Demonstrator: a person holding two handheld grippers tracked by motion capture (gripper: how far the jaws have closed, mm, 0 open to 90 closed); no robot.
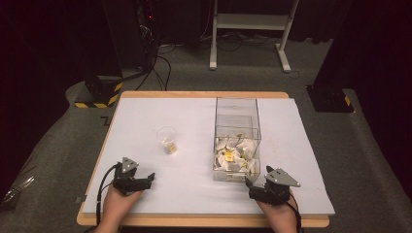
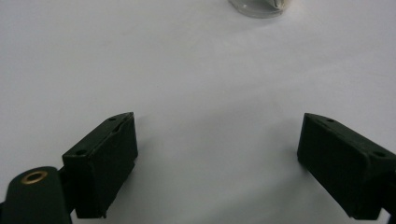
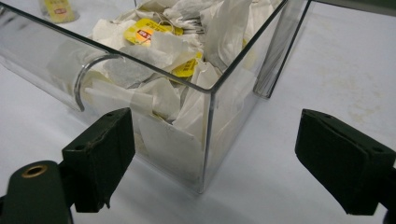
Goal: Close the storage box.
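Note:
A clear plastic box (image 1: 236, 141) stands right of centre on the white table, holding several white tea bags (image 1: 234, 155) with yellow tags. Close up, the tea bags (image 3: 163, 46) fill the box (image 3: 205, 116), whose near corner sits just ahead of my right gripper (image 3: 215, 154), open and empty. A small clear cup (image 1: 167, 140) with a tea bag in it stands left of the box. My left gripper (image 1: 148, 178) rests near the front left, open and empty above bare table, with the cup's base (image 2: 257, 7) far ahead. My right gripper (image 1: 248, 184) lies just before the box's front.
The white sheet (image 1: 194, 189) covers a wooden table (image 1: 145, 221) with edges close to both hands. Beyond the table are a black-and-yellow striped base (image 1: 99, 94), cables and a white frame's legs (image 1: 248, 29) on grey carpet.

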